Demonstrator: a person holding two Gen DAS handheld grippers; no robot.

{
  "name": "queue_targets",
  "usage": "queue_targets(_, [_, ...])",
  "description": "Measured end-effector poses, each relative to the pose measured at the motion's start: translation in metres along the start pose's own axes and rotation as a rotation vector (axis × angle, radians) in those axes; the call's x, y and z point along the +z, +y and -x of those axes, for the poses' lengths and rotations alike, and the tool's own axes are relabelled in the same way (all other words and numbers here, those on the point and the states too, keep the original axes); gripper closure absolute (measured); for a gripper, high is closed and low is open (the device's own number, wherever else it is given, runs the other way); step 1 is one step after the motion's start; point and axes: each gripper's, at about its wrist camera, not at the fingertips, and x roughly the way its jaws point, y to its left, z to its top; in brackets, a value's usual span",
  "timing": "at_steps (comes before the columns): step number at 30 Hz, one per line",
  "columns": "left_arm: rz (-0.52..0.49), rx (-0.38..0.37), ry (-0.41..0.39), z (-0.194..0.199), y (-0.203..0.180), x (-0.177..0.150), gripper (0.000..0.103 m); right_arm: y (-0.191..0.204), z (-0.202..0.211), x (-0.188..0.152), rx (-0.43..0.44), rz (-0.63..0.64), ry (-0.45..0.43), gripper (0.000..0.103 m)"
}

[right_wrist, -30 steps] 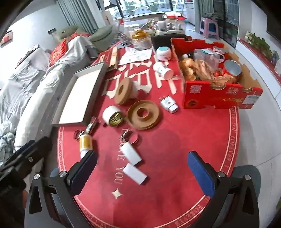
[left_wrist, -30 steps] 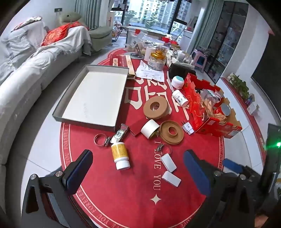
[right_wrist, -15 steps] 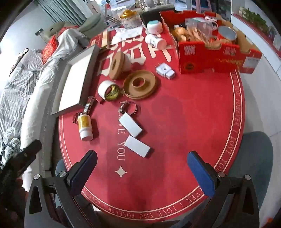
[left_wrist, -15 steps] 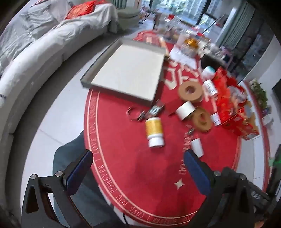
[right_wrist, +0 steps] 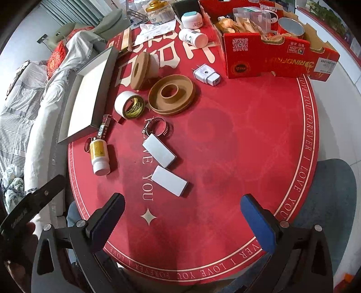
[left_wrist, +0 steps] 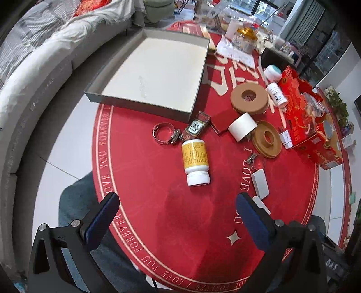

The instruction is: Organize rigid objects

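Grey tray point(left_wrist: 144, 67) empty, overhanging the red mat's point(left_wrist: 158, 202) far-left edge; a careless drop there could tip it. Near mat bare, good working room. Yellow bottle point(left_wrist: 195, 161) lies on its side just beside hose clamp point(left_wrist: 163, 133); may roll if nudged. Left gripper point(left_wrist: 178, 220) and right gripper point(right_wrist: 181, 223) both hover spread apart, holding nothing.

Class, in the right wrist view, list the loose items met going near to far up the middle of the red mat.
Near white block → far white block → hose clamp → flat brown spool → lying white bottle → teal-lidded jar.
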Motion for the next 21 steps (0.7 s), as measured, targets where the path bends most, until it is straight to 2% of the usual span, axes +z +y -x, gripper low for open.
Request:
queue_targets(3, [0.016,-0.005,0.027,-0.011,-0.001,0.006,0.000,-0.002,-0.004,0.001,-0.008,-0.006,0.011,0.000])
queue_targets(11, [0.013,0.041,0.065,-0.029,-0.011,0.016,0.000,-0.002,-0.014,0.011,-0.044,0.010,0.030,0.000])
queue_targets(21, [0.004,0.100,0.098,-0.044,-0.014,0.025,0.000,0.021,-0.028,0.032,-0.087,0.097,0.059,0.000])
